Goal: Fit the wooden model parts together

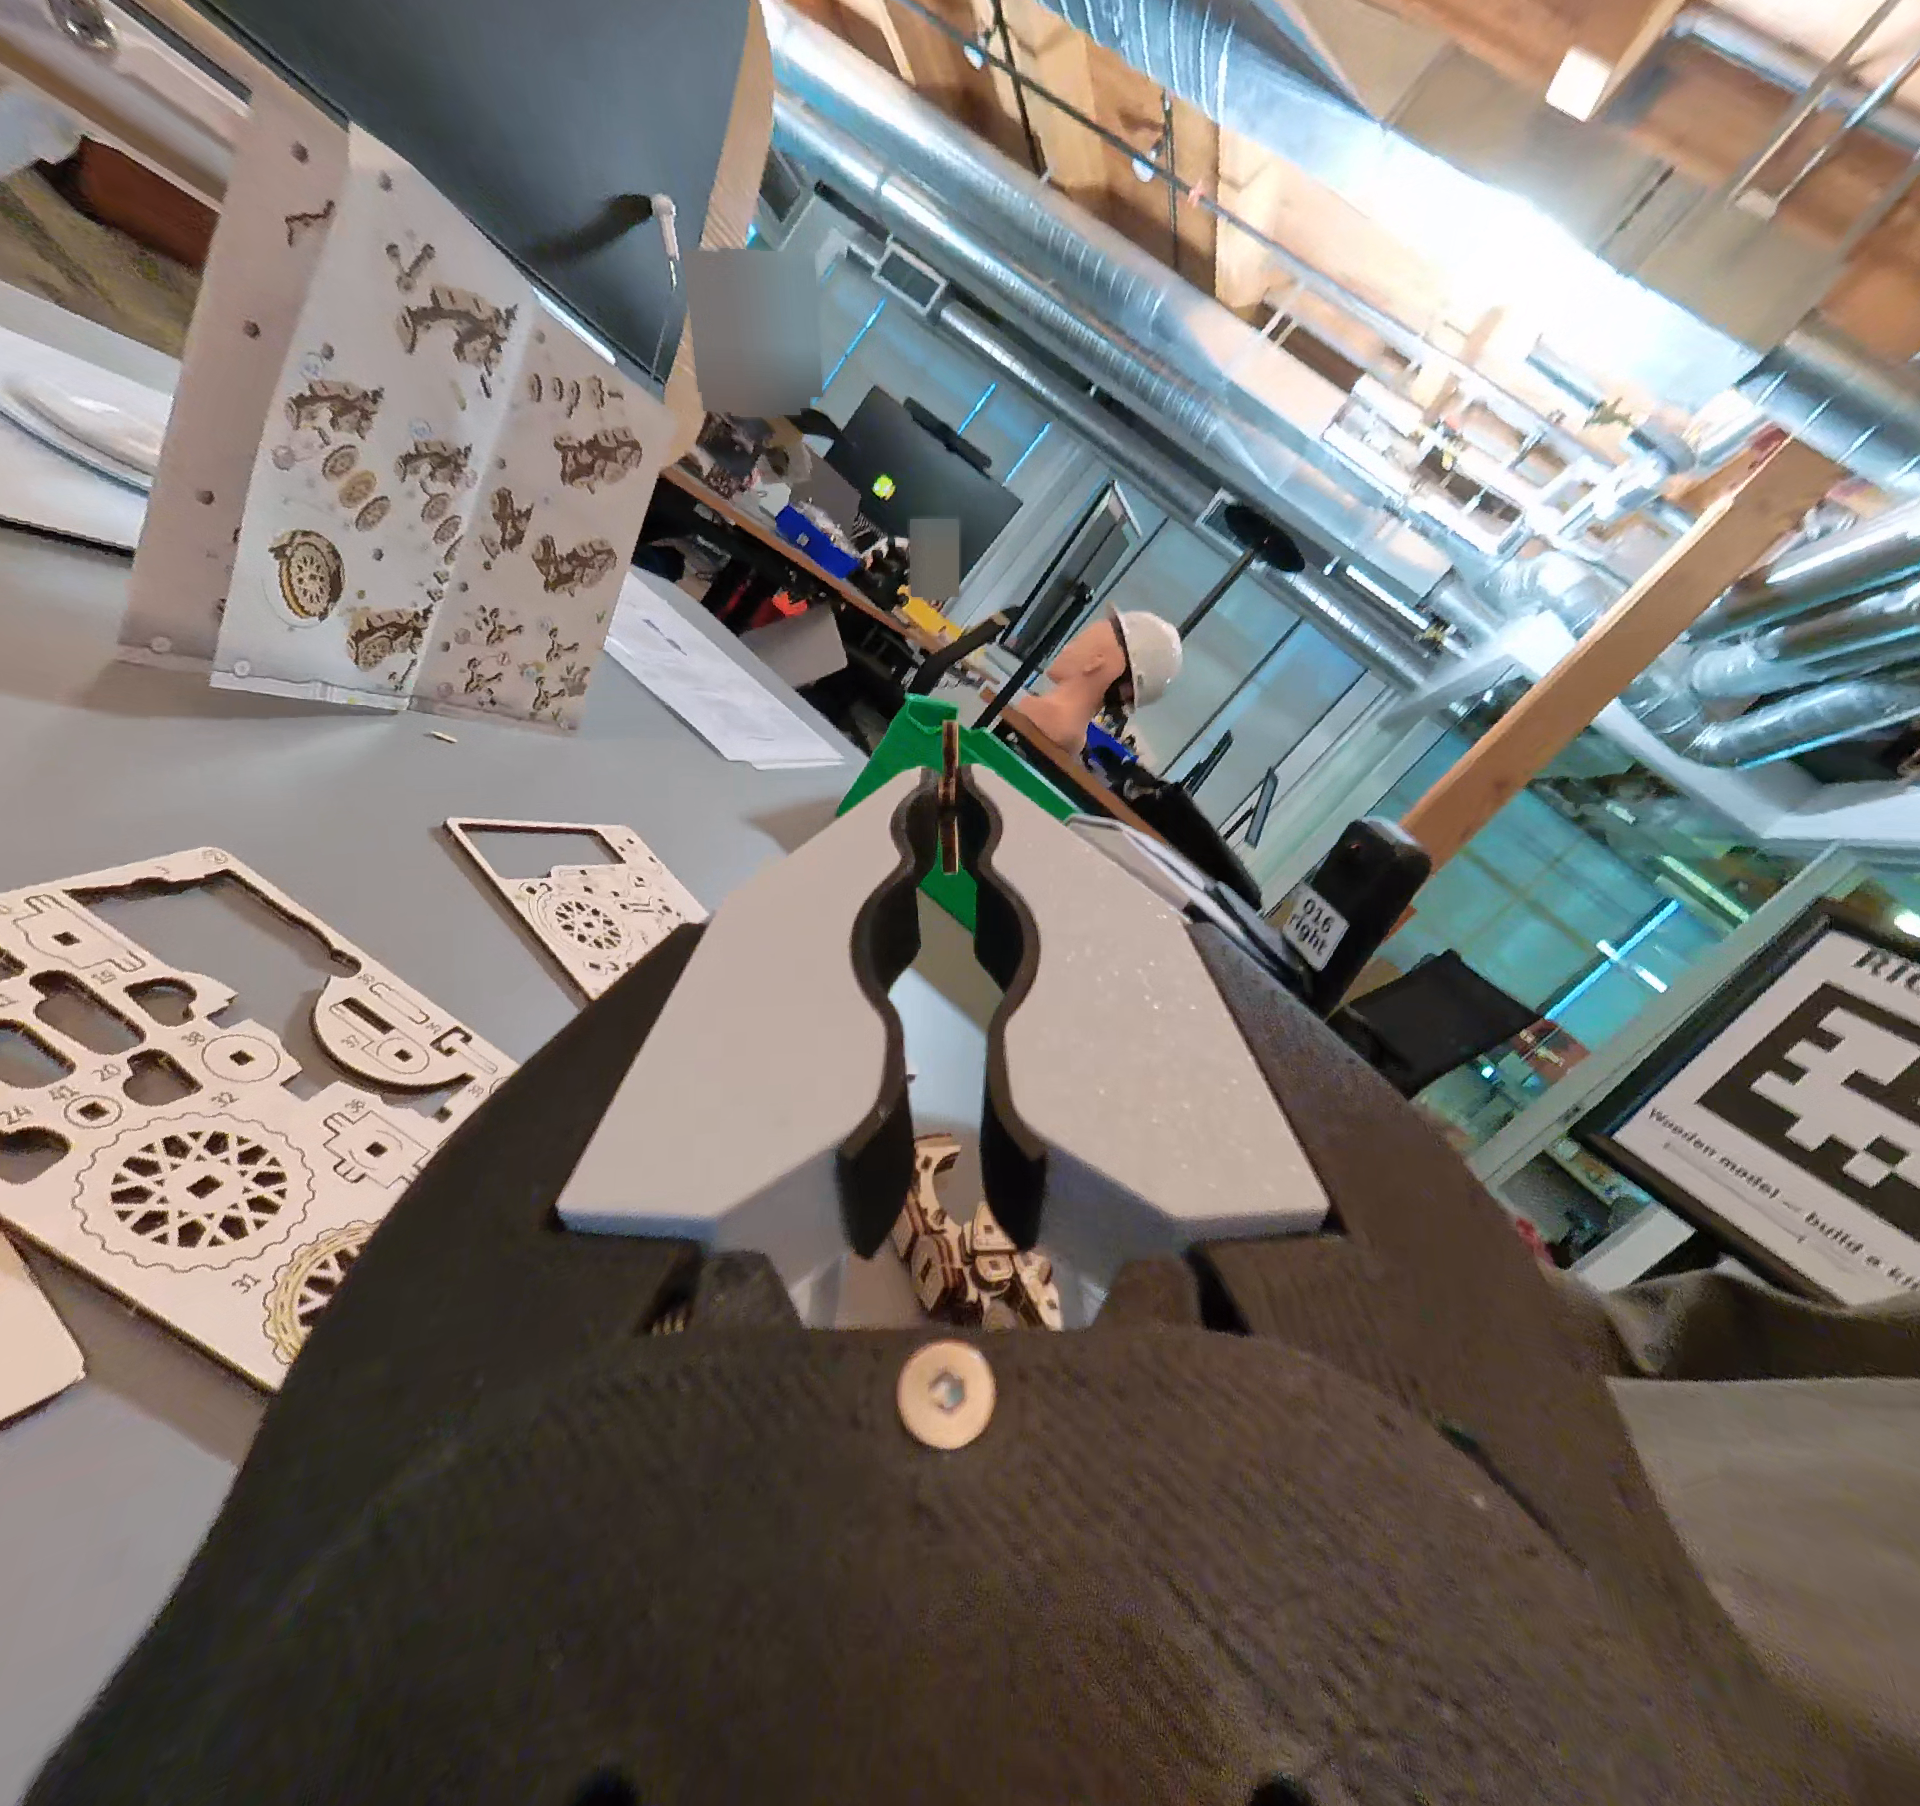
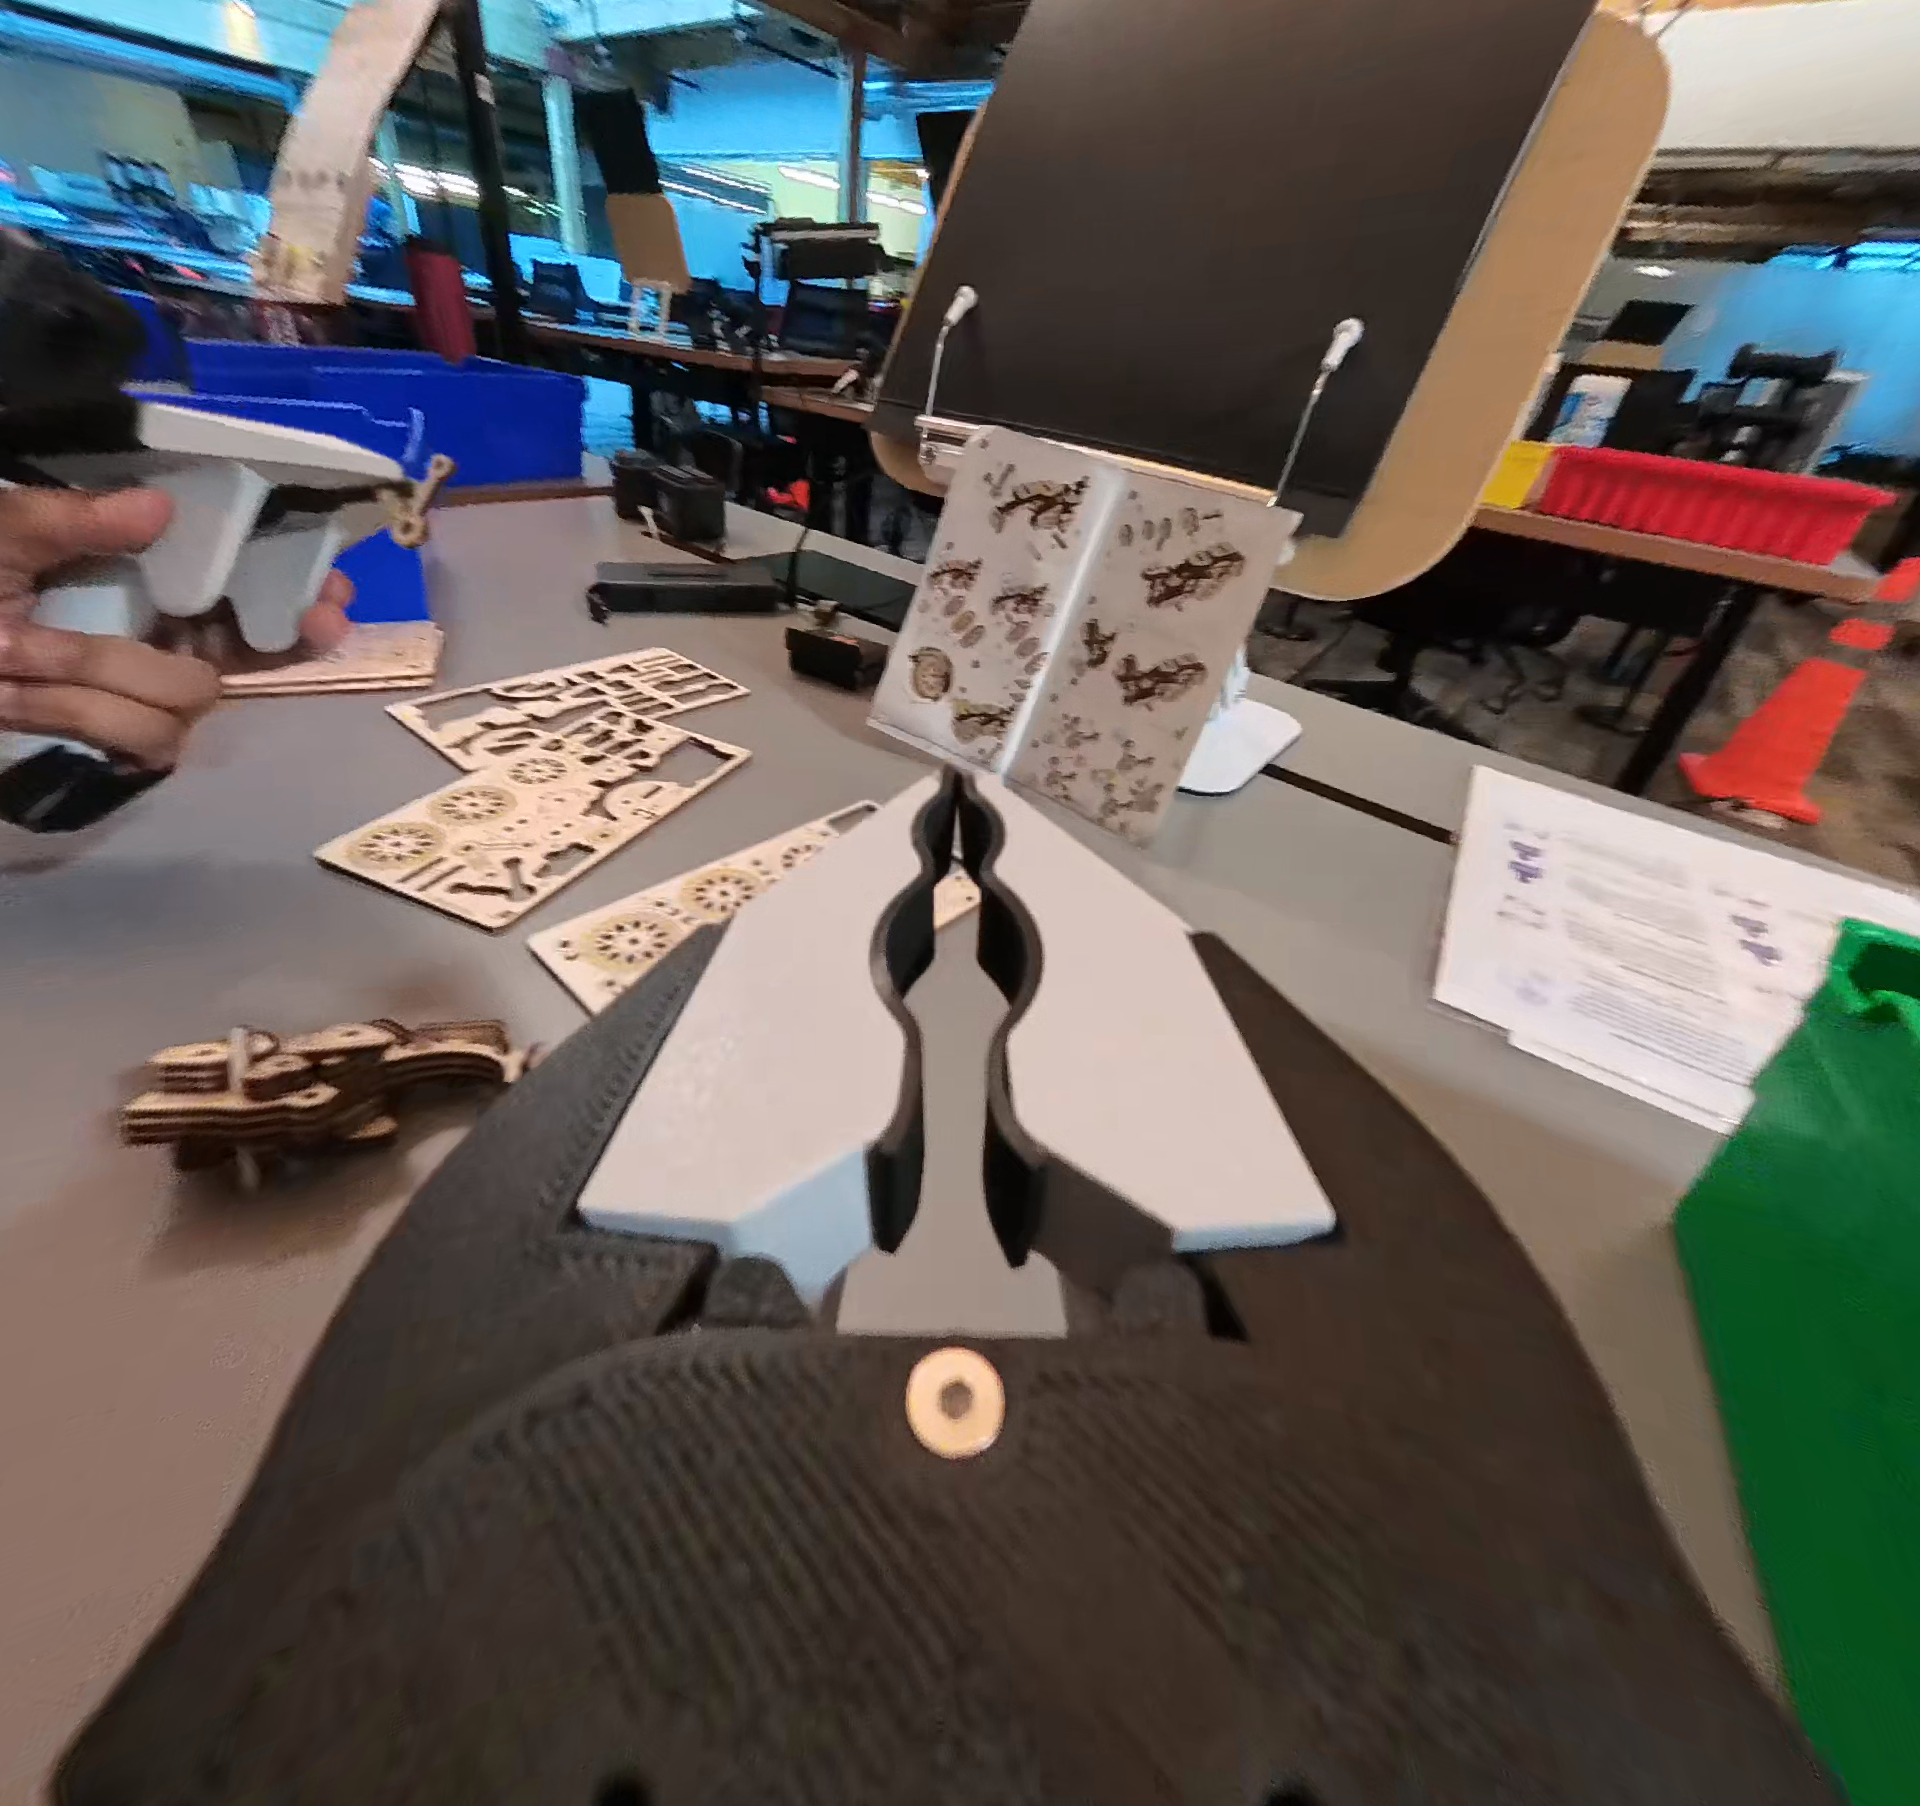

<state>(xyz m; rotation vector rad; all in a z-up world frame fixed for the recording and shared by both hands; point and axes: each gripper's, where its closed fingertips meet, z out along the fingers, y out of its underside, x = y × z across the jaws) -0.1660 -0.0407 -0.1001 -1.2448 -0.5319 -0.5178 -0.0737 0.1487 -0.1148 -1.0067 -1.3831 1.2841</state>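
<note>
Grey tabletop (image 2: 1299, 925) fills the near ground of a busy workshop. Nearest, the right gripper (image 2: 956, 800) hangs over it with its fingertips pressed together on nothing. Just left lies a half-built wooden model (image 2: 301, 1091), and past it flat sheets of wooden parts (image 2: 540, 811). Farther left and raised off the table, the left gripper (image 1: 948, 790) pinches a small wooden piece (image 1: 948, 806) at its tips. Beyond stands a folded instruction sheet (image 2: 1081, 634), propped on a stand.
</note>
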